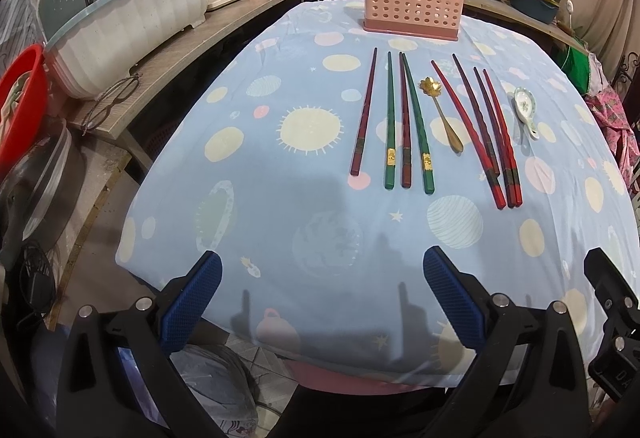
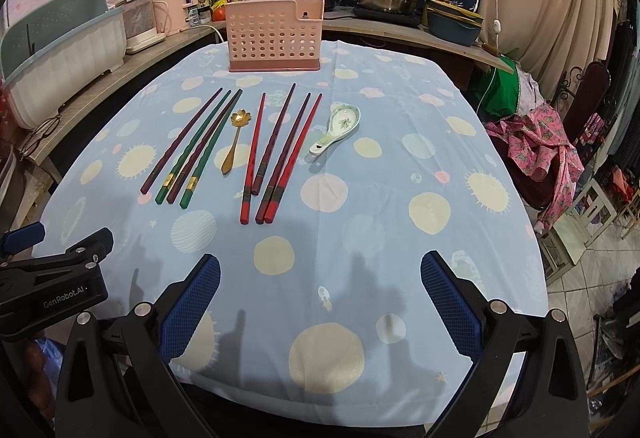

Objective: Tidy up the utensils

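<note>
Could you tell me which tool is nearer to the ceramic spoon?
Right, by a small margin. The ceramic spoon lies almost straight ahead of the right tool, but ahead and off to the right of the left tool.

The black body of the left tongs [image 2: 56, 290] reads "GenRobot.AI"; no other lettering is legible.

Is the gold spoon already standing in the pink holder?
No, the gold spoon lies flat on the tablecloth between the chopstick groups, well short of the pink holder at the table's far end.
</note>
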`<state>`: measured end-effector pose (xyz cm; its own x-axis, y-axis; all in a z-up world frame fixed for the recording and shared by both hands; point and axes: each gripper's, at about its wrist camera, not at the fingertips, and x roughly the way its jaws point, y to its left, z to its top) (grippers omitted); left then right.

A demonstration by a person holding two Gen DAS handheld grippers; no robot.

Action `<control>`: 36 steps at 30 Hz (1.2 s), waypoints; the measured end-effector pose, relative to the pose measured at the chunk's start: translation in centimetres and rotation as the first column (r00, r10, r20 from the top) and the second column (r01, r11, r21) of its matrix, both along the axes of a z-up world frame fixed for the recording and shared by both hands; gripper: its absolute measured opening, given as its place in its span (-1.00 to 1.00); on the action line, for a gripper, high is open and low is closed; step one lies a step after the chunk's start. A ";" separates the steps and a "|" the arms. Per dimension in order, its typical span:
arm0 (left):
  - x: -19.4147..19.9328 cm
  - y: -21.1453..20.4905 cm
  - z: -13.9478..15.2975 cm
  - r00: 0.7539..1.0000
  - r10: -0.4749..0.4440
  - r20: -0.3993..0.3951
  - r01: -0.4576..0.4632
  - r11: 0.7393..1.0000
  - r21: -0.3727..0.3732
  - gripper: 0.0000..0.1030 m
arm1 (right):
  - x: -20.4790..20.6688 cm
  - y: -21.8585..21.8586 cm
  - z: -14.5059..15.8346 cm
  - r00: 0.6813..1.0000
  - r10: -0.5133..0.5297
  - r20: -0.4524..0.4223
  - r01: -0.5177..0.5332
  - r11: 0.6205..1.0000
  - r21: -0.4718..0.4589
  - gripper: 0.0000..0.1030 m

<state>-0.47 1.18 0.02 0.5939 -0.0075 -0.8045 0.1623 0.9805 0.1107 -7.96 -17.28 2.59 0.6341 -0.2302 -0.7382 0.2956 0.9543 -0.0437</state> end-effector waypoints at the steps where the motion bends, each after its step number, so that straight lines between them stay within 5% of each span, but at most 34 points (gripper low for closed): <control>1: 0.2 0.1 -0.1 1.000 0.002 -0.005 -0.002 1.000 -0.003 0.87 | 0.1 0.0 -0.1 1.000 -0.001 -0.002 0.001 1.000 0.001 0.87; 18: 8.1 1.1 -1.7 0.998 0.044 -0.053 -0.048 0.997 -0.067 0.80 | 4.3 -3.3 -2.0 0.999 -0.041 -0.024 0.042 0.998 0.047 0.87; 30: 11.9 -1.3 -3.9 0.992 -0.049 -0.115 0.036 0.994 -0.107 -0.14 | 8.8 -5.7 -2.1 0.998 -0.068 -0.006 0.068 0.995 0.077 0.86; 34: 12.0 -1.4 -3.8 0.989 -0.090 -0.119 0.072 0.986 -0.148 -0.80 | 10.4 -6.8 -1.5 0.996 -0.083 0.017 0.081 0.991 0.105 0.67; 36: 11.9 -1.4 -3.8 0.987 -0.104 -0.125 0.082 0.982 -0.168 -0.83 | 11.3 -7.3 -1.3 0.996 -0.089 0.031 0.085 0.988 0.129 0.53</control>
<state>11.41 -0.26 -3.81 0.4721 -0.1946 -0.8598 0.2562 0.9635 -0.0773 3.38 -24.61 1.27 0.6425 -0.1913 -0.7420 0.3770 0.9220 0.0887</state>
